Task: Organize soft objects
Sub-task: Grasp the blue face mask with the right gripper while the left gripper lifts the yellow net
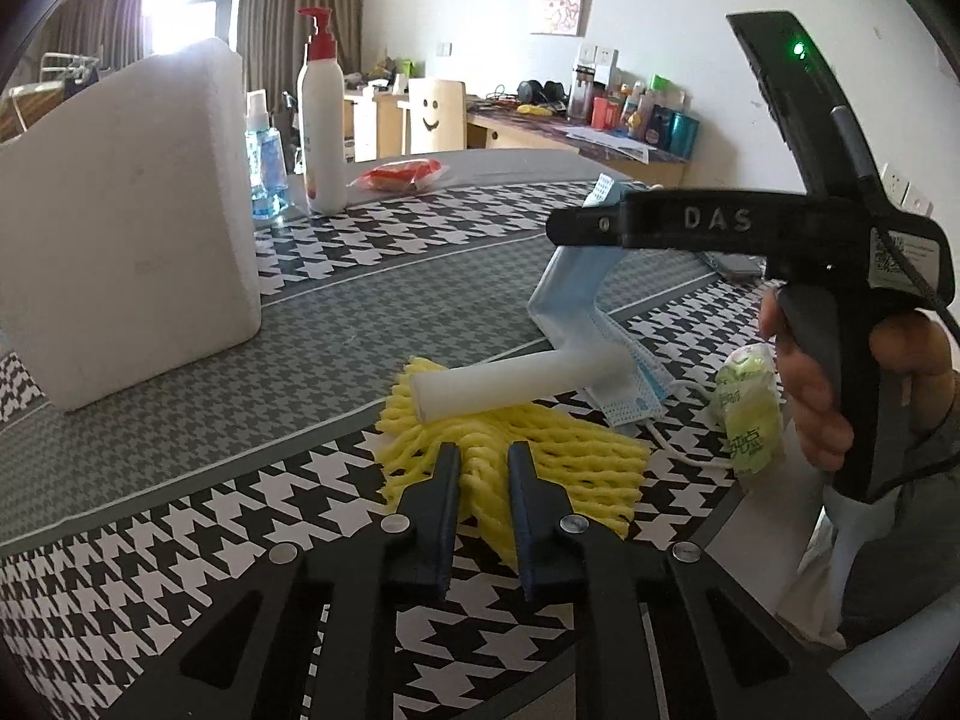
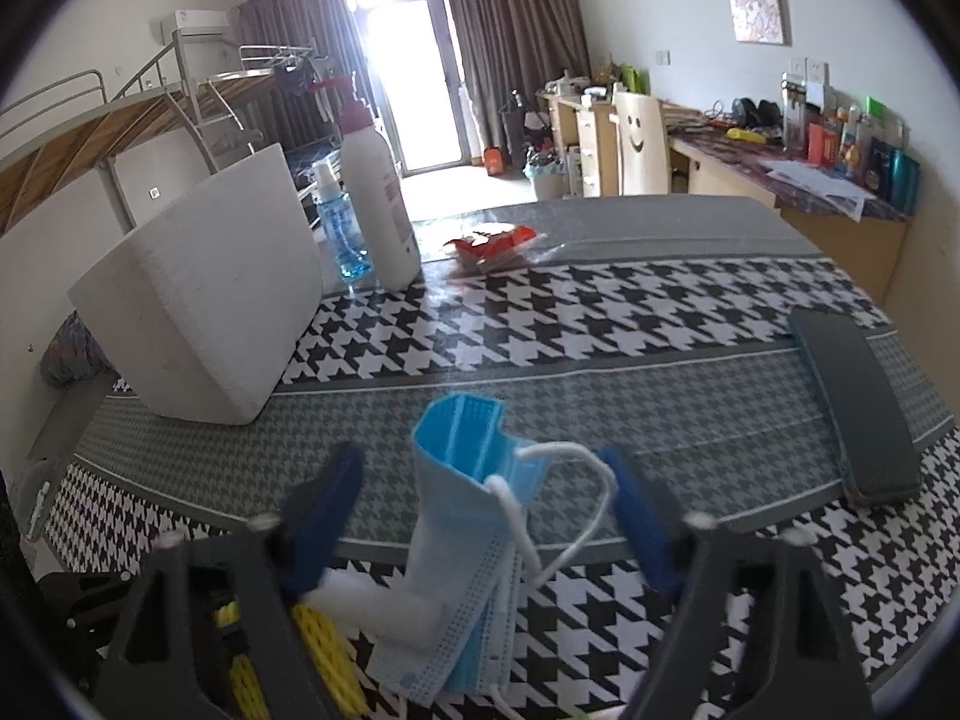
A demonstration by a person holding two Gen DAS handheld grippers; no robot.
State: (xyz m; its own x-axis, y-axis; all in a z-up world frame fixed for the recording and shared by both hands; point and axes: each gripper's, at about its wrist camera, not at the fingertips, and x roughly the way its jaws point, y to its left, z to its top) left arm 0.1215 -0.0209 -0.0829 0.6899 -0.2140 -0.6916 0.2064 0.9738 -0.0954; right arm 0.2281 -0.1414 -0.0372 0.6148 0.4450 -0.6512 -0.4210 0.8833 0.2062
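1. The left gripper (image 1: 483, 462) is resting low over the yellow foam net (image 1: 510, 450); its tongs are standing slightly apart with a bunched ridge of net between them, seemingly touching it, though I cannot tell if they are truly pinching.
2. The white foam tube (image 1: 516, 381) is lying across the net's far edge, so lifting the net now would likely roll it off.
3. The right gripper (image 2: 480, 516) is hovering with tongs wide apart on either side of the blue face masks (image 2: 462, 516), which are propping up from the table (image 2: 600, 324), probably to catch them.
4. The green packet (image 1: 747, 414) is waiting just beside the masks.
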